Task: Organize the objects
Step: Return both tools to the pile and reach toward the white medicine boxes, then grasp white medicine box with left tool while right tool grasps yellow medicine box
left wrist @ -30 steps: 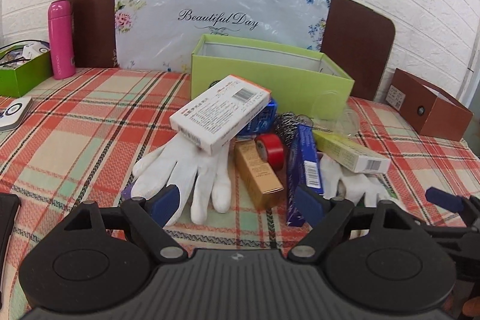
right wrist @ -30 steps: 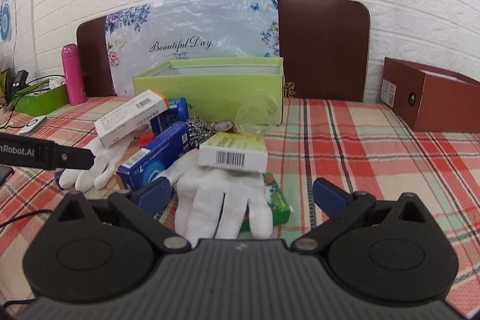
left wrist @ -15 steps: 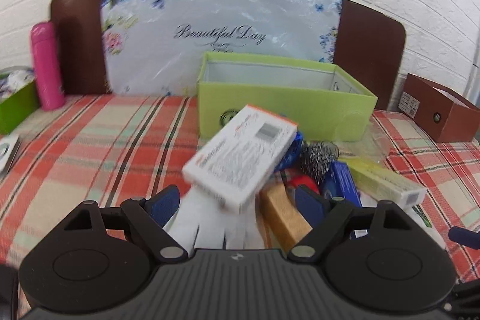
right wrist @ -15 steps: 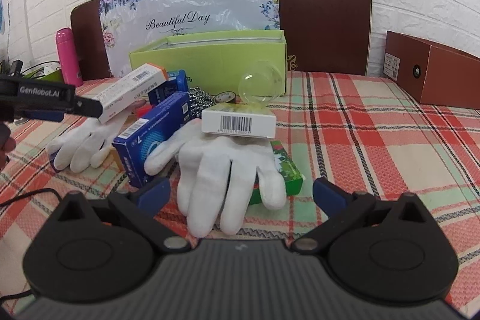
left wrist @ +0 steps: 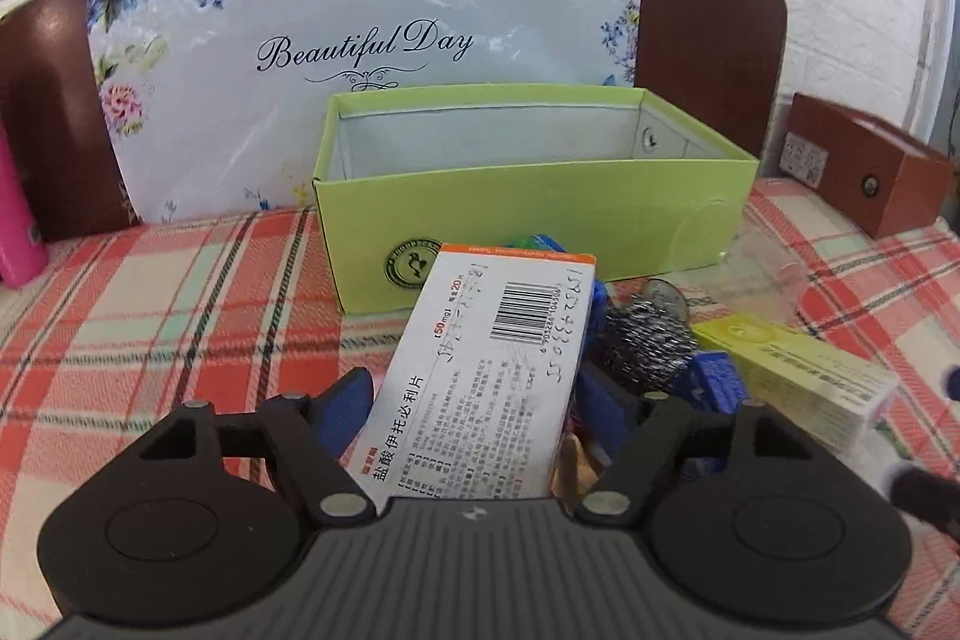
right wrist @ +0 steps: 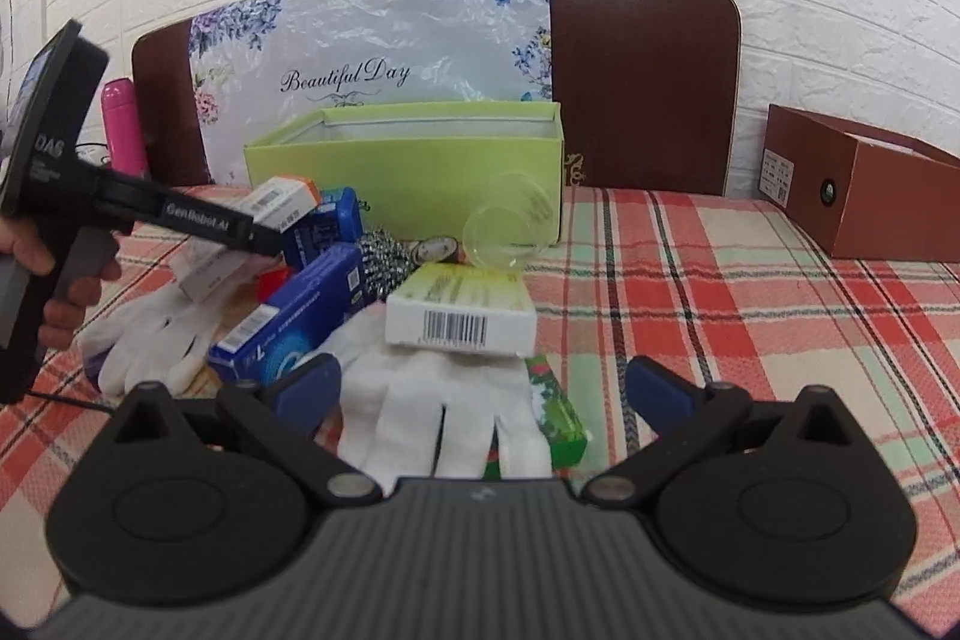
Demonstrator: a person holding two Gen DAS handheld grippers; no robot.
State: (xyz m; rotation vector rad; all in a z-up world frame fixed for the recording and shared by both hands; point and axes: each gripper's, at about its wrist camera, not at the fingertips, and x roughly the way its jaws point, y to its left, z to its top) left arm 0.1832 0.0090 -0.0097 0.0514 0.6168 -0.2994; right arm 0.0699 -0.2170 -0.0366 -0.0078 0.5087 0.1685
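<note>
Clutter on a plaid tablecloth (right wrist: 750,280) in front of an open green box (left wrist: 528,214), which stands against a floral "Beautiful Day" board (left wrist: 360,40). We see the left gripper (left wrist: 480,400) with its blue fingers (left wrist: 345,403) on either side of a white medicine carton (left wrist: 486,376); the pads look pressed to its long edges, so we read the carton as grasped, tilted with its barcode end toward the green box. In the right wrist view the same carton (right wrist: 240,244) sits above a white glove (right wrist: 150,328), with the person's left hand (right wrist: 66,292) on the gripper handle. Crowding the carton are a steel scouring ball (left wrist: 645,340), a yellow-green carton (left wrist: 798,370) to its right, and blue packets partly hidden behind it.

The right gripper (right wrist: 483,391) stands spread wide, grasping nothing, over a second white glove (right wrist: 444,400). On that glove lies a pale carton with a barcode (right wrist: 462,316); a green packet (right wrist: 558,412) shows beneath it. A long blue box (right wrist: 294,322) leans at the left, and a clear plastic cup (right wrist: 507,232) lies against the green box. A brown box (right wrist: 864,202) sits well apart at the right, a pink bottle (right wrist: 123,130) at the far left.
</note>
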